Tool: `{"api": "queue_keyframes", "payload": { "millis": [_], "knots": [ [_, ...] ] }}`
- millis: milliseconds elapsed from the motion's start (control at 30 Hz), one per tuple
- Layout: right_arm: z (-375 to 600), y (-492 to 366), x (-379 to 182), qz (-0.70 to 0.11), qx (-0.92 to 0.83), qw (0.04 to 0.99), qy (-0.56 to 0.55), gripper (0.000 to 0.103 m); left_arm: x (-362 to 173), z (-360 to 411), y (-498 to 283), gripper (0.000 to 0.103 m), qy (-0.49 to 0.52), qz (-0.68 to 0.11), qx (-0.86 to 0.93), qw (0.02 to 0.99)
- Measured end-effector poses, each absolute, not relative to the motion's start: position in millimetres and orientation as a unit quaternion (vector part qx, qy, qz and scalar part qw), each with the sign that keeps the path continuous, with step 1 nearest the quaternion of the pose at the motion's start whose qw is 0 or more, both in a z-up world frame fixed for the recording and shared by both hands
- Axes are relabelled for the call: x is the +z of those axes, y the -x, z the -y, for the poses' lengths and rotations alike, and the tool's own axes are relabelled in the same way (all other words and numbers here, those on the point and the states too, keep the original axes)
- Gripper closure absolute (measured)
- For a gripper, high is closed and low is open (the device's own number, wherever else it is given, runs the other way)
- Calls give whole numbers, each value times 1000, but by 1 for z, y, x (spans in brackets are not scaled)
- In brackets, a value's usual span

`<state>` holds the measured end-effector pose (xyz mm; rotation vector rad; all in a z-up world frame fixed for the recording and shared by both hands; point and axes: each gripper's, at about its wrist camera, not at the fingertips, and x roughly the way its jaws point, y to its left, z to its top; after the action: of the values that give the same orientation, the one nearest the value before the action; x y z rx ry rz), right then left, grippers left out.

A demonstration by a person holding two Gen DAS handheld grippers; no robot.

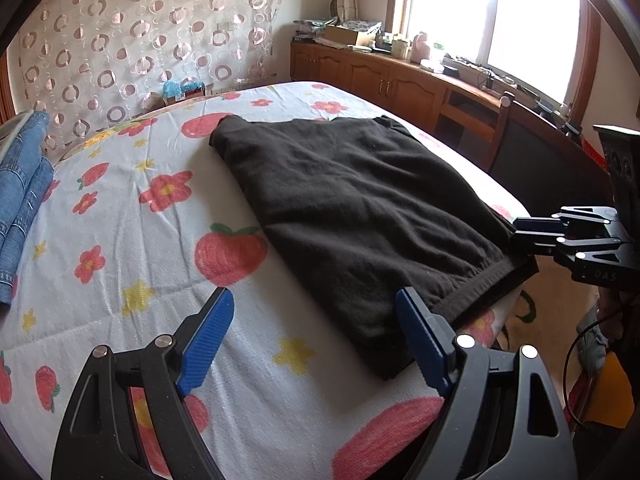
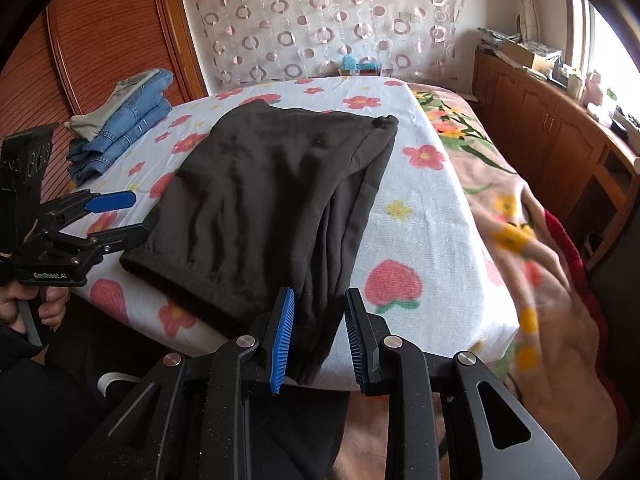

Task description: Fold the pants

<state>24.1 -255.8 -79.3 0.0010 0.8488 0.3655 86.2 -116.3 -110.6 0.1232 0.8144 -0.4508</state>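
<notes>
Black pants [image 1: 360, 208] [image 2: 272, 200] lie folded on a flowered towel [image 1: 140, 248] [image 2: 420, 220] spread over the bed. My left gripper [image 1: 316, 340] [image 2: 124, 218] hangs open and wide over the towel beside the pants' near hem corner, with nothing between its blue pads. My right gripper [image 2: 318, 340] [image 1: 516, 235] is at the pants' other near corner. Its jaws stand narrowly apart with the folded edge lying between them. The left pad [image 2: 282, 340] is against the cloth, while a strip of towel shows before the right pad, so the cloth is not pinched.
A stack of folded jeans [image 1: 20, 200] [image 2: 120, 132] sits on the towel's far side. Wooden cabinets [image 1: 380, 80] [image 2: 540, 132] with clutter on top run under the window. A floral blanket [image 2: 520, 240] drapes off the bed. A hand [image 2: 24, 308] grips the left tool.
</notes>
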Motion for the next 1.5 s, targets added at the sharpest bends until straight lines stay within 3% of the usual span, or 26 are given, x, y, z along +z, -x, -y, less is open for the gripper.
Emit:
{"api": "queue_keyframes", "payload": {
  "millis": [100,333,1300,1500],
  "knots": [
    [254,-22,-79,-409,178,895,4,90,-111,116,-86,19,-58,-393,-218,891],
    [249,-10,-71,-388,174,905,17,97,-112,117,-86,19,-56,-394,-218,891],
    [233,-9,-86,-412,159,896,50,91,-115,116,-83,19,-50,-398,-221,889],
    [233,-7,-84,-404,160,899,55,100,-114,114,-83,19,-50,-397,-221,890]
  ]
}}
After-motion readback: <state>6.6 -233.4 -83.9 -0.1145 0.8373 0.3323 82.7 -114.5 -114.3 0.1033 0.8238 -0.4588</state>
